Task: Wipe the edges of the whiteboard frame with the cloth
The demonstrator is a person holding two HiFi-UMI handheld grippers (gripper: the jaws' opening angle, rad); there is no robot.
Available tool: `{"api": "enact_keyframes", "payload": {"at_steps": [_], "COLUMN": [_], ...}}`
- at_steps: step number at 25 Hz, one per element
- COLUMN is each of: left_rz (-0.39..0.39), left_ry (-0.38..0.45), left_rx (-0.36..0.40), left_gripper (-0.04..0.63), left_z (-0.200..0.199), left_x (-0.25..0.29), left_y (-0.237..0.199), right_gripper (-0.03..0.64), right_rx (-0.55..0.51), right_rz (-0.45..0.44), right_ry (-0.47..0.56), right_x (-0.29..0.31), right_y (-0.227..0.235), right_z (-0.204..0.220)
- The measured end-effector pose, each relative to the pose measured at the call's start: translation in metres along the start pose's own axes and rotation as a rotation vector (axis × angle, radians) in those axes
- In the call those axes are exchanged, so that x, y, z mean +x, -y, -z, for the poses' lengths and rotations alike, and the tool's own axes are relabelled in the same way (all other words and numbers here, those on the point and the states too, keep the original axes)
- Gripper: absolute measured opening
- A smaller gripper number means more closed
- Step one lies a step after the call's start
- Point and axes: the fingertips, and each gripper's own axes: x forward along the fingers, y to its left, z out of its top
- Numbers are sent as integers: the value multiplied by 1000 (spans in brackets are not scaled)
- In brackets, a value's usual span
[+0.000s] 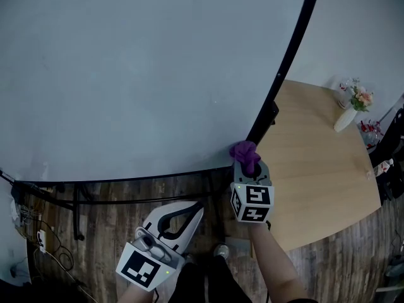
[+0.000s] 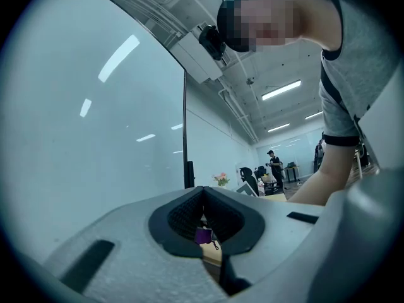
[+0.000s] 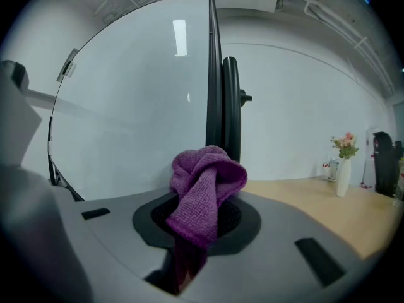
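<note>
The whiteboard (image 1: 139, 74) stands in front and to the left, with its frame (image 1: 287, 55) running down its right side. The bench (image 1: 315, 169) is to the right of it, with a vase (image 1: 345, 118) on its far end. The right tool (image 1: 249, 166) is by the board's bottom right corner, with the cloth (image 1: 244, 150) in its jaws, close to the frame. The left tool (image 1: 192, 212) is lower and to the left, over the floor (image 1: 113, 232)

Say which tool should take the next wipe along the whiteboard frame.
Right. The right tool is shut on the cloth and sits at the lower corner of the frame. The left tool is shut with nothing in it, and it hangs lower, away from the frame.
</note>
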Motion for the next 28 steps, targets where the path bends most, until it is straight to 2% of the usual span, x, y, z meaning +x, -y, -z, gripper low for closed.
{"api": "enact_keyframes", "payload": {"at_steps": [10,19,28], "left_rz": [-23,-41,-64], "left_ry": [-15,-20,-34], "left_rx": [-9,-16,-13], "left_gripper": [17,17,17], "left_z": [11,18,22], "left_x": [-4,-7,-10], "left_y": [-4,-7,-9], "right_gripper": [67,67,67], "right_rx": [27,38,84], "right_rz": [-6,-10,-9], "right_ry": [-109,-142,-239], "right_x": [9,14,20], "right_y": [-1,-3,0], "right_z": [45,65,104]}}
